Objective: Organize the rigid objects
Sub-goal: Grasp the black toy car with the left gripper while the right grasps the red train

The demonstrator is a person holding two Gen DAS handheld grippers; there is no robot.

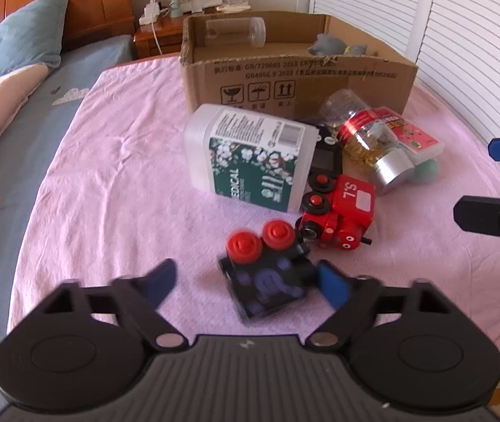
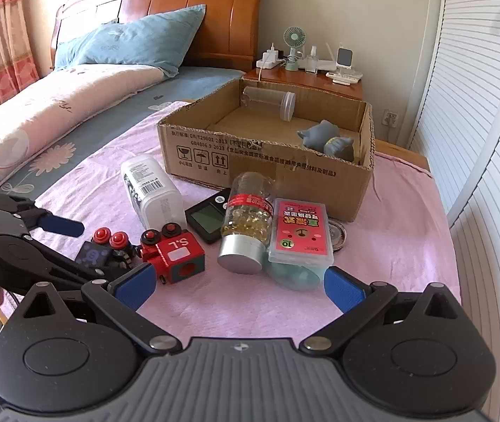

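Note:
A black toy wagon (image 1: 267,281) with two red wheels lies on the pink sheet between the fingers of my left gripper (image 1: 246,283). The right pad is at the wagon's edge and the left pad stands clear of it, so the jaws are open around it. The right wrist view shows this wagon (image 2: 93,255) and the left gripper (image 2: 88,246) at the left. Beside it lies a red toy locomotive (image 1: 341,211) (image 2: 176,253). My right gripper (image 2: 239,288) hovers open over bare sheet, with nothing between its fingers, just short of a capsule bottle (image 2: 246,218).
An open cardboard box (image 1: 295,81) (image 2: 267,165) at the back holds a clear jar (image 2: 267,100) and a grey toy (image 2: 323,137). In front lie a white medical container (image 1: 250,158), a black scale (image 2: 206,219), a pink card case (image 2: 300,232) and a teal object (image 2: 295,277).

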